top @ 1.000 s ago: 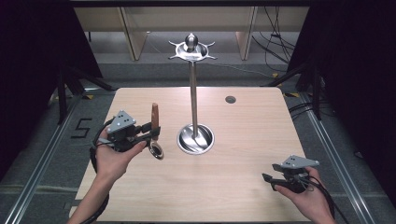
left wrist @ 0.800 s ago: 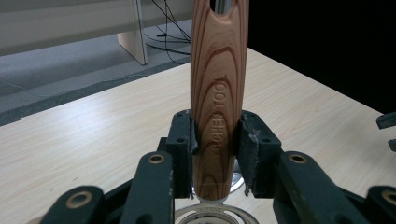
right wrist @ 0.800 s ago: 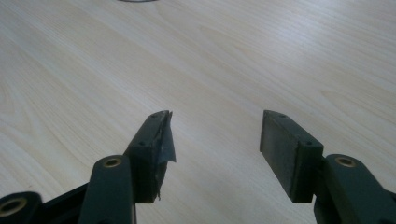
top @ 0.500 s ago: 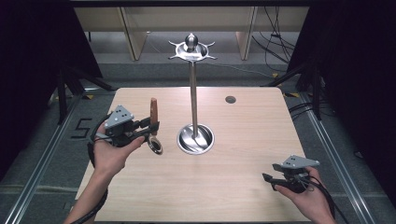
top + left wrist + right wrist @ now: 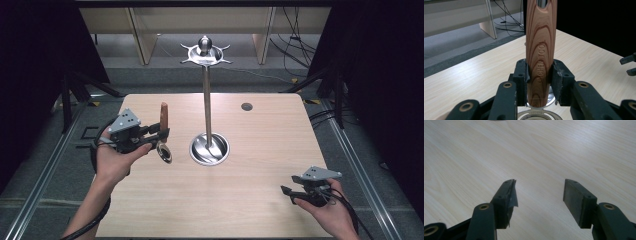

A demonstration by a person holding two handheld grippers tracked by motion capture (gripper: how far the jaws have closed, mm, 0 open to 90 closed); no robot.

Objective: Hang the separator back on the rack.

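While the left tool (image 5: 159, 135) squeezes the wooden handle (image 5: 540, 53) between its two black pads, the spoon (image 5: 163, 135) stands almost straight up above the tabletop (image 5: 260, 200). Its handle points to 12 o'clock and its shiny metal bowl (image 5: 164, 152) hangs at 6 o'clock, just under the pads. The spoon is at about 9 o'clock from the tall metal stand (image 5: 206, 100), near it but not touching.

The jaws are about half way shut, and they press on both sides of the handle low down, close to where the wood meets the metal. You can see that well in the left gripper view.

I think the spoon is stiff and will not bend. The wood looks smooth but not slippery, so the pads should hold it fine. The metal end is probably the heavy end. With the heavy end hanging low, the spoon should stay steady and not tip over. The wood is the best place to hold, because the shiny metal could slide. It does not look like it would break easily.

There is a hole near the top of the handle, seen at the top edge of the left gripper view. The stand has little hooks (image 5: 224, 47) up high.

The right tool (image 5: 286, 191) sits at about 4 o'clock on the tabletop. Its jaws are wide apart and hold nothing.
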